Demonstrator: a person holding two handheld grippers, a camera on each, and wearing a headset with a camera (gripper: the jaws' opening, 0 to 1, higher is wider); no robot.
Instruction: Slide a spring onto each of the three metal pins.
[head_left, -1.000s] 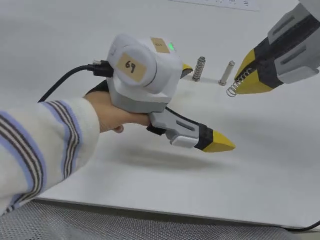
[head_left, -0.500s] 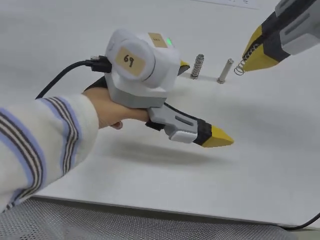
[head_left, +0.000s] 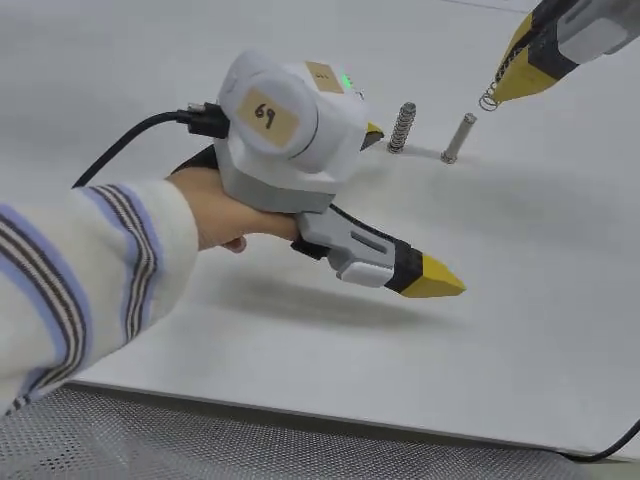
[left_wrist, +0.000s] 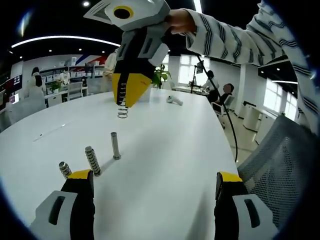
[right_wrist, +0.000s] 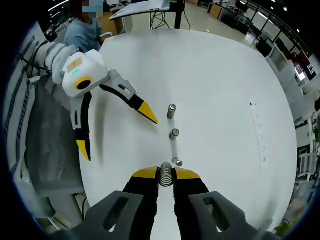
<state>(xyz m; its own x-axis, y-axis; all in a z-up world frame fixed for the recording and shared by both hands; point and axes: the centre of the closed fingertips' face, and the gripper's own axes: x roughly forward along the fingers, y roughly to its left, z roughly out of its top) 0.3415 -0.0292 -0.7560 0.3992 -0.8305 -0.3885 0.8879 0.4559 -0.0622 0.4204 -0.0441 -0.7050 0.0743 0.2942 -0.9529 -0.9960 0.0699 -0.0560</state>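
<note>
White-and-grey left gripper with yellow tips (head_left: 402, 205) gaping wide in head view, fingers gripping nothing; spring-covered steel pin (head_left: 402, 127) standing just beyond far fingertip. Right gripper (head_left: 508, 84) hanging higher, pinching small steel coil spring (head_left: 491, 97); bare steel pin (head_left: 458, 138) standing below its fingertips, apart.
Left gripper view: second spring-covered pin (left_wrist: 65, 169) sitting nearest left fingertip, other two pins lining up beyond.
Right gripper view: fingers clamping spring between tips, bare pin showing just past them.
</note>
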